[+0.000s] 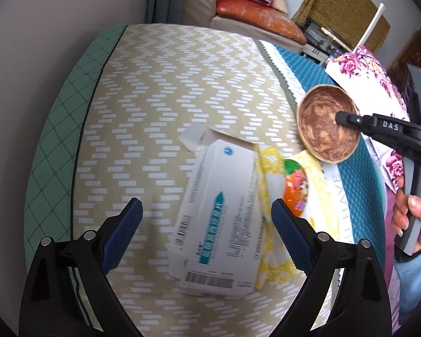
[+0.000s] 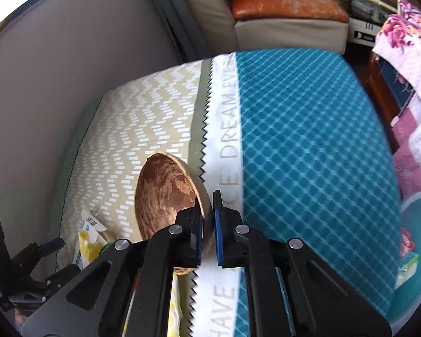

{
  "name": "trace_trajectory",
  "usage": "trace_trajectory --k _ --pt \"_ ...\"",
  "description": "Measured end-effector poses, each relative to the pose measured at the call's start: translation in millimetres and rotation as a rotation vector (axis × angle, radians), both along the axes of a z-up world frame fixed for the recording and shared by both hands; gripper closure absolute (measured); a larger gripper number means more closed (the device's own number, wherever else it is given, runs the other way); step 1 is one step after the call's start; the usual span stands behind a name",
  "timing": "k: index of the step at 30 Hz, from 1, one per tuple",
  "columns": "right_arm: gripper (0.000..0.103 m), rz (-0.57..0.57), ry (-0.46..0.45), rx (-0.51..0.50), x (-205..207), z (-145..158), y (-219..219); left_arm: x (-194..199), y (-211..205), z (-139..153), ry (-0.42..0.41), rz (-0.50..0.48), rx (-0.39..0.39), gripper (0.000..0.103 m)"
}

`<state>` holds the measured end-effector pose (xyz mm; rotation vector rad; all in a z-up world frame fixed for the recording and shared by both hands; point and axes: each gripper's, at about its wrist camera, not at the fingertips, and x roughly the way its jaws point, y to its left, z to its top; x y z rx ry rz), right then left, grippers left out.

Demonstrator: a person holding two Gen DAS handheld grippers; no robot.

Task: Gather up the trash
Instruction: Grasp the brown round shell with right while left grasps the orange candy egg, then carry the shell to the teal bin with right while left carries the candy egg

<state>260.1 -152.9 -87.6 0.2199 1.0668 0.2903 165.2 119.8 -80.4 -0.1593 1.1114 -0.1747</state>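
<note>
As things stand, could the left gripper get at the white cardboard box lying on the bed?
Probably yes. The left gripper is open, with the white cardboard box lying right between and ahead of its fingers. Nothing sits on top; the right gripper, clamped on the coconut shell, is off to the side.

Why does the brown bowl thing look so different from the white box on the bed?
The coconut shell is round, brown and hollow; the white box is long, flat-sided and printed with text and barcodes. The shell is lifted, pinched at its rim by the right gripper; the box lies on the bedcover, between the open fingers of the left gripper, untouched. Both look empty, like trash.
</note>
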Motion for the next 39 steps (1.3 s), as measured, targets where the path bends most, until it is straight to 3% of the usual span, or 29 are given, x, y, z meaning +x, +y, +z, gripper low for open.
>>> trace_trajectory --k 5,6,7,9,11,15,19,22,24,26,34,39 --pt "0.096 -0.042 -0.009 0.026 -27 16 -28 -9 -20 19 -0.053 -0.026 0.0 0.01" --pt "0.096 -0.045 -0.011 0.029 -33 18 -32 -12 -27 24 -0.075 -0.041 0.007 0.015" --pt "0.096 -0.054 -0.012 0.035 -41 19 -40 -13 -35 29 -0.09 -0.06 0.019 0.021" --pt "0.096 -0.064 -0.012 0.047 -48 21 -48 -15 -48 34 -0.1 -0.092 0.033 0.052" --pt "0.096 -0.077 -0.015 0.064 -60 24 -60 -16 -63 38 -0.098 -0.137 0.027 0.072" --pt "0.096 -0.096 -0.018 0.086 -82 30 -76 -12 -96 30 -0.073 -0.21 0.057 0.072" --pt "0.096 -0.11 -0.012 0.107 -96 31 -90 5 -110 9 -0.023 -0.197 0.1 0.072" --pt "0.096 -0.118 -0.01 0.12 -100 29 -99 14 -111 -3 -0.004 -0.178 0.144 0.065" --pt "0.096 -0.124 -0.008 0.131 -102 28 -104 19 -112 -9 0.008 -0.17 0.176 0.051" --pt "0.096 -0.13 -0.004 0.141 -103 26 -109 20 -114 -12 0.005 -0.169 0.19 0.05" --pt "0.096 -0.148 0.009 0.16 -106 19 -118 25 -123 -27 0.021 -0.175 0.194 0.051" --pt "0.096 -0.17 0.001 0.162 -112 21 -129 19 -107 0 -0.014 -0.12 0.083 0.051"
